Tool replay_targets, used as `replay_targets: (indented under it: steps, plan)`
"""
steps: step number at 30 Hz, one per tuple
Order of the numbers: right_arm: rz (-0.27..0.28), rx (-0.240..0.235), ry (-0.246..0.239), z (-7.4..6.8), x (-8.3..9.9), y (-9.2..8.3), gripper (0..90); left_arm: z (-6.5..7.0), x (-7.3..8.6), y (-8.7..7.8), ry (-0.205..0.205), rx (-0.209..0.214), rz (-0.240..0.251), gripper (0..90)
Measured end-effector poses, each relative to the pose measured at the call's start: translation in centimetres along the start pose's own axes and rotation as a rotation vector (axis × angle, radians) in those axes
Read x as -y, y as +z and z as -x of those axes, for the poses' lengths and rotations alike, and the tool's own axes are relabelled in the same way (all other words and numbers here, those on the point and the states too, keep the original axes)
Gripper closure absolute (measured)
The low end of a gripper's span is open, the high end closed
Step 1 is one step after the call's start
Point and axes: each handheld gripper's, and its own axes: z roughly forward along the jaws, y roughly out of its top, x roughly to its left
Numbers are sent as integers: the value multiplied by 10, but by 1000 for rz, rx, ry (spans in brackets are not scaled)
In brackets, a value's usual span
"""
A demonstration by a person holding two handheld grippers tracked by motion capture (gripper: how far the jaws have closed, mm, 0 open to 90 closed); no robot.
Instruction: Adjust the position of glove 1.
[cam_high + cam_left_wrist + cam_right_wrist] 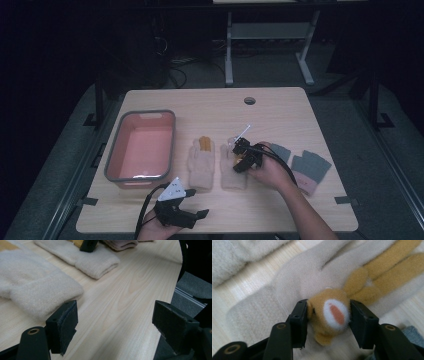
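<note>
Right gripper [328, 315] of ours pinches the tan animal patch [329, 315] sewn on the right-hand cream glove [233, 170], at the table's centre; our left gripper [115, 327] hangs spread wide over bare wood at six o'clock. Around us, largest first: the wooden table [280, 115], the pink basin [142, 146] at nine o'clock, the second cream glove [201, 162] just beside the first, and grey gloves [310, 170] at three o'clock. Dark room beyond.
</note>
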Motion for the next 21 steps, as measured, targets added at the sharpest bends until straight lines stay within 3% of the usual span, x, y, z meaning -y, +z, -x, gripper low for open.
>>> replay_targets:
  steps: [14,21]
  plan:
    - [16,23,-5,-3,2,-2,600,0,0,-1,0,-5,0,207]
    - [31,1,4,-5,1,-8,612,-1,1,-2,-11,-4,9,207]
